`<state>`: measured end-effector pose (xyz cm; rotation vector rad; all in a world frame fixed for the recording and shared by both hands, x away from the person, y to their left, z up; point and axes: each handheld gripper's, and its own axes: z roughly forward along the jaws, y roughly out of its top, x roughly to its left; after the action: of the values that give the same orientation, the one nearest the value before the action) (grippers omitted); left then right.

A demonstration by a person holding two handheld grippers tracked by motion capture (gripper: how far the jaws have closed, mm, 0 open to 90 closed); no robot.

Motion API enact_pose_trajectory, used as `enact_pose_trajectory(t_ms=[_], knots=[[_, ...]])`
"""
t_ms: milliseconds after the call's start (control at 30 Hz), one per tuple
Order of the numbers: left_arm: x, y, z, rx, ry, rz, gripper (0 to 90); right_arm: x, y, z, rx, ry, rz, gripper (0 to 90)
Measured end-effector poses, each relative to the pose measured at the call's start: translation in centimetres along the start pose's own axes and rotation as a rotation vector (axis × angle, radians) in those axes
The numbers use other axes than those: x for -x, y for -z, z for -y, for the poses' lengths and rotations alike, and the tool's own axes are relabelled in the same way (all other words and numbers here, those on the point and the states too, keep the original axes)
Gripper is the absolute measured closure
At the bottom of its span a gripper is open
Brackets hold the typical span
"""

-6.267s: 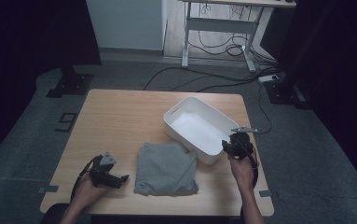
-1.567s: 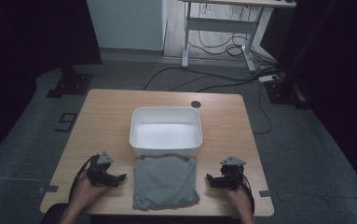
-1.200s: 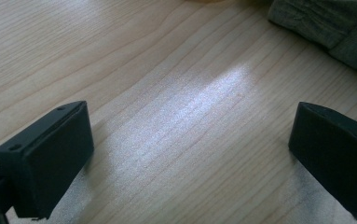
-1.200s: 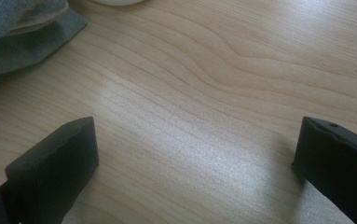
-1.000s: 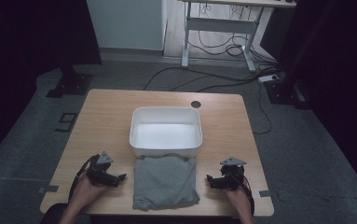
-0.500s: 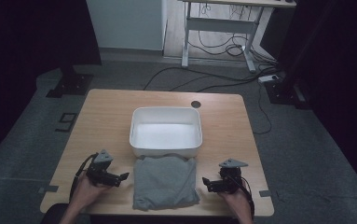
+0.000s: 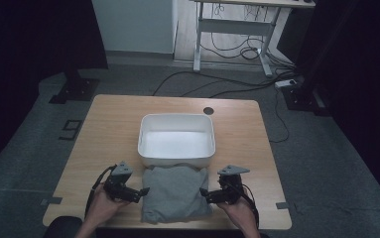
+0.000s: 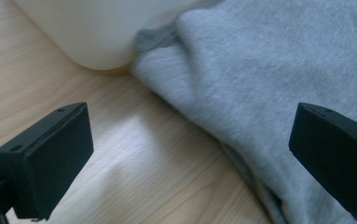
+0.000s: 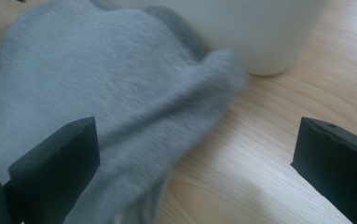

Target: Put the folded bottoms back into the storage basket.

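Both grippers edged inward | left gripper (image 7: pixel 143 191), right gripper (image 7: pixel 202 192) gaping, empty | cloth (image 7: pixel 175 193) between them (seemingly equidistant), long axis toward tub (image 7: pixel 176 156).

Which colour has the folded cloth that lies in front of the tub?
The cloth is plain light grey, without a pattern. The right gripper view shows it best.
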<state>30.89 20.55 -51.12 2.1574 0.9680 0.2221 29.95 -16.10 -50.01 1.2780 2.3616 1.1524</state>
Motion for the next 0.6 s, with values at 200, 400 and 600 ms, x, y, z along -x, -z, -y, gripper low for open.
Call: enact_pose_trajectory(t_ms=[200, 400, 600], knots=[[0.7, -1.6, 0.3, -0.025, 0.02, 0.017, 0.0, -1.2, -1.6, -0.4, -0.036, 0.001, -0.018, 0.0], [0.8, -2.9, 1.1, -0.043, 0.039, 0.033, 0.0, -1.7, -3.6, 0.1, -0.083, -0.005, -0.036, 0.0], [1.4, -3.7, 1.2, -0.058, -0.002, 0.01, 0.0, -1.9, -5.1, 0.7, -0.136, -0.003, -0.031, 0.4]])
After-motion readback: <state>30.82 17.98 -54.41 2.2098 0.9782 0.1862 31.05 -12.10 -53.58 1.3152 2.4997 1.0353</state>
